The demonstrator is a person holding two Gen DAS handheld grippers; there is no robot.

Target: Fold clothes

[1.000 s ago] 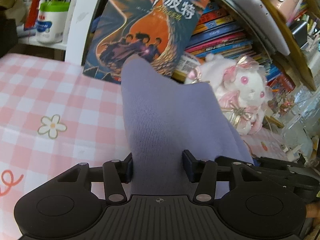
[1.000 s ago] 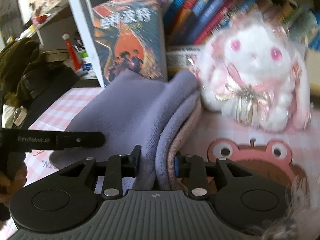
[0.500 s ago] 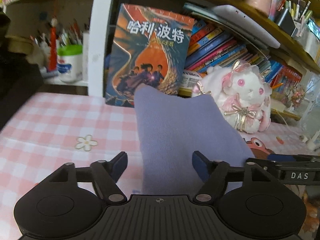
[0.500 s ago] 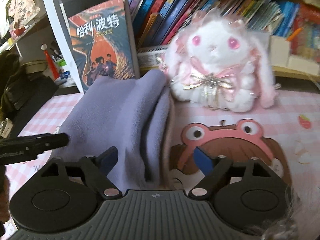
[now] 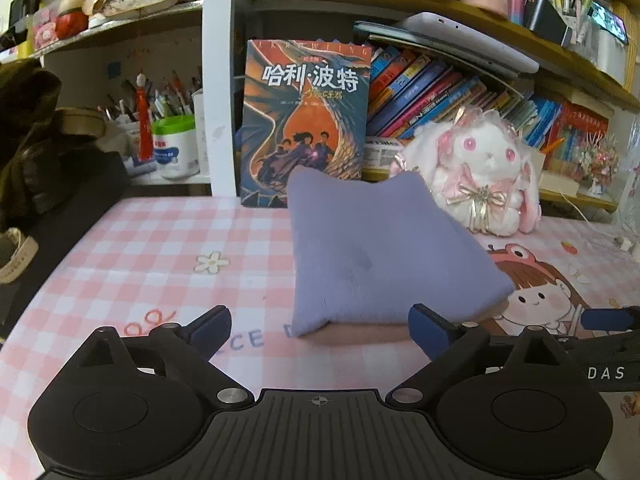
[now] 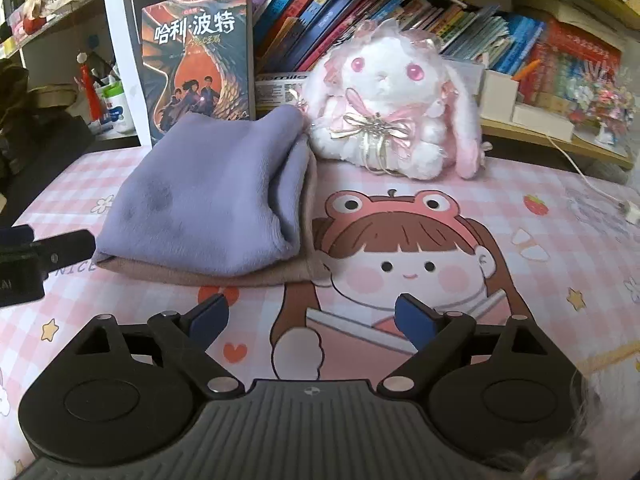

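A folded purple garment (image 5: 380,252) with a pinkish-brown lining lies flat on the pink checked tablecloth (image 5: 160,248). It also shows in the right wrist view (image 6: 208,200), where the lining edge sticks out beneath it. My left gripper (image 5: 320,328) is open and empty, just in front of the garment's near edge. My right gripper (image 6: 312,318) is open and empty, in front of and right of the garment, over the cartoon girl print (image 6: 404,264). The left gripper's finger shows at the left edge of the right wrist view (image 6: 48,252).
A white plush rabbit (image 6: 392,112) sits right behind the garment's far right corner. A Harry Potter book (image 5: 304,120) stands behind it against a bookshelf (image 5: 460,92). A cup of pens (image 5: 176,144) and a dark bag (image 5: 32,140) are at the left. A white cable (image 6: 600,196) lies at right.
Both grippers were shut on the purple garment a second ago. They opened, let it go and pulled back; the garment now lies folded on the table.
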